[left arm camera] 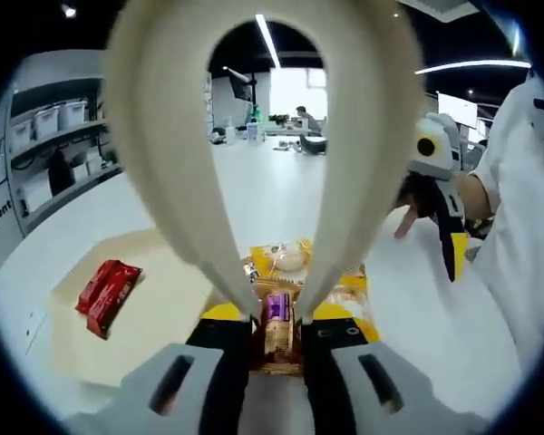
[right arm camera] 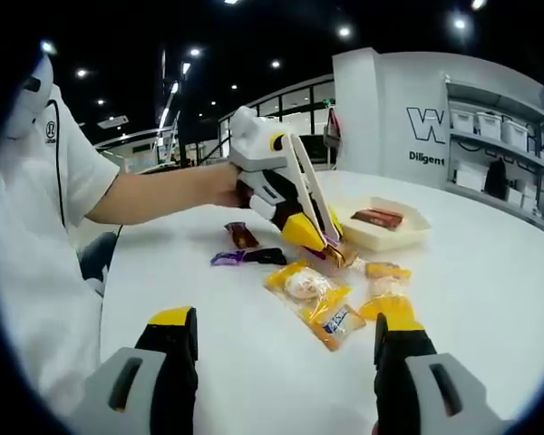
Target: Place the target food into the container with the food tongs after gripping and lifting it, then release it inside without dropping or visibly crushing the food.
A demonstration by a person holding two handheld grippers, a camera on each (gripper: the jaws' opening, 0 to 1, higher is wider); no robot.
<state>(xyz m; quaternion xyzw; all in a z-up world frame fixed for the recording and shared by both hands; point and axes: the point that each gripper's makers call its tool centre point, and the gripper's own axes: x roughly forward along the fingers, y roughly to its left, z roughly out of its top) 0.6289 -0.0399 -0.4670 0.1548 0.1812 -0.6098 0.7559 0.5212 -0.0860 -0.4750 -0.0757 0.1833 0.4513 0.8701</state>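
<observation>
Between left gripper [left arm camera: 278, 319] jaws: cream plastic food tongs [left arm camera: 274, 136], tips pinching brown-and-purple wrapped snack [left arm camera: 277, 331] on white table [right arm camera: 490, 281]. Not yet lifted. Shallow cream container [right arm camera: 381, 237] nearby holds red packet [right arm camera: 377, 217]. Right gripper [right arm camera: 286, 349] jaws wide, empty.

Bright, even overhead light from ceiling strips [left arm camera: 268, 38] and spots [right arm camera: 344, 31]; soft shadows, heavy fisheye bending at edges, slightly soft focus.

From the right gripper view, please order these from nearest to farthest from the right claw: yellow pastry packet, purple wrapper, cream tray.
1. Yellow pastry packet, just ahead, between the claw's tips.
2. Purple wrapper, farther, to the left.
3. Cream tray, farthest, back right, holding a red packet.
</observation>
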